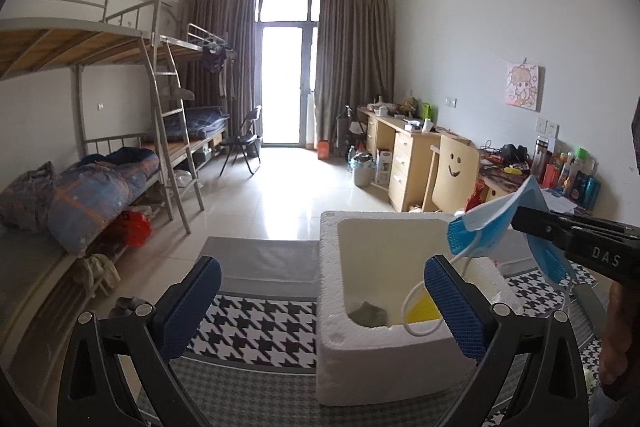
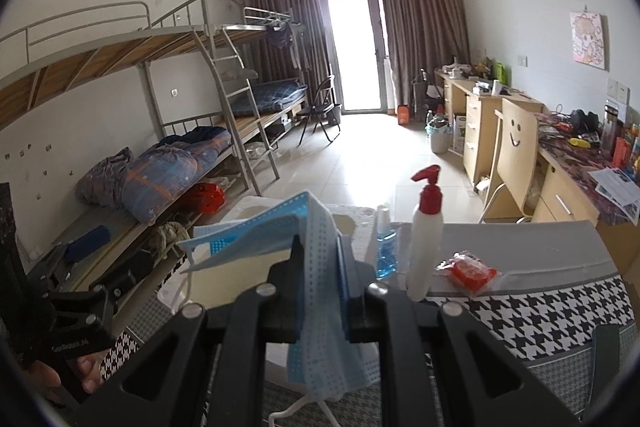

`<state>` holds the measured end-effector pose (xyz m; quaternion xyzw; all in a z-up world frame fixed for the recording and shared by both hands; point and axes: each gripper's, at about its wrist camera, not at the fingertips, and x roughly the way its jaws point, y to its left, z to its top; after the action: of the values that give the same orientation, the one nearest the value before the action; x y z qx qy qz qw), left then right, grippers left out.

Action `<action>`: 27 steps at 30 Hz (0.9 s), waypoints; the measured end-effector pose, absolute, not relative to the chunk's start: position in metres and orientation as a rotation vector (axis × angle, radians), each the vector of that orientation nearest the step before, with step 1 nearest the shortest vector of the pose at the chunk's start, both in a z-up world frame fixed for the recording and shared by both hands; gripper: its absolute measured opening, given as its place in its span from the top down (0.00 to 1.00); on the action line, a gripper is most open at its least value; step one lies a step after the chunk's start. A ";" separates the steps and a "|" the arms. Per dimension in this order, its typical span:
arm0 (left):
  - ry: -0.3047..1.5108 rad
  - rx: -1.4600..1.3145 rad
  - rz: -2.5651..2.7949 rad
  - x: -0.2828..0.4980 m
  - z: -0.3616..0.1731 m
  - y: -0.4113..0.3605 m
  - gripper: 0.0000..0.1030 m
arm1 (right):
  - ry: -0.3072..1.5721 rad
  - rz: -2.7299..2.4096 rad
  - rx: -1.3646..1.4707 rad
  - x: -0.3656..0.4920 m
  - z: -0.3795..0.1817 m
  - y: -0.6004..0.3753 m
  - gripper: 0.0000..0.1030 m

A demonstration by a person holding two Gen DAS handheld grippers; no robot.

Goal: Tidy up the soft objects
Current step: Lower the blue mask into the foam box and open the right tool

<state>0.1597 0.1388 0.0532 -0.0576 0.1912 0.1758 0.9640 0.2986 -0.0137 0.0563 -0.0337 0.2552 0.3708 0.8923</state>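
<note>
Right tongs (image 2: 320, 263) clamped tight on a pale blue pleated disposable face mask (image 2: 320, 239), folded over the jaws, white ear loops dangling loose below. Left tongs (image 1: 320, 303) spread wide and holding nothing, blue pads either side of the near wall of the white styrofoam box (image 1: 384, 359), roughly over its near edge. Mask seen from the left side hanging above the box's right rim, one loop trailing down into the opening.

Biggest risk, probably: that dangling loop snagging on the left tongs' right pad (image 1: 452, 307), since it already runs right past it. Could drag the mask out sideways on release. Also a light floppy thing like that may cling to the jaws or land half draped over the rim instead of dropping in.

Already inside the box: something grey and crumpled (image 1: 370, 313) and something yellow (image 1: 424, 309), can't tell exactly what.

Just beyond, on the houndstooth-patterned tabletop (image 2: 540, 311): a white pump bottle with a red top (image 2: 426, 239), a small clear bottle of blue liquid (image 2: 386, 247) beside it, and a red packet in clear wrap (image 2: 470, 271). All off to the right, not really in the way.

Further back: a wooden chair with a smiley face (image 1: 456, 171), cluttered desks, bunk beds (image 1: 100, 155) with rolled bedding, curtained balcony door.
</note>
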 end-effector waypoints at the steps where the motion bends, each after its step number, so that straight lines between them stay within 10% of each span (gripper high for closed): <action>1: 0.386 -0.120 0.359 0.159 0.053 0.140 0.01 | 0.531 0.772 -0.073 0.297 0.056 -0.010 0.83; 27: 0.381 -0.148 0.392 0.138 0.046 0.156 0.01 | 0.658 0.775 -0.134 0.325 0.036 0.034 0.83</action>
<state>0.1382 0.1563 0.0458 -0.0731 0.1878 0.1936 0.9602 0.3252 0.0335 0.0363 -0.0642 0.3148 0.3707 0.8714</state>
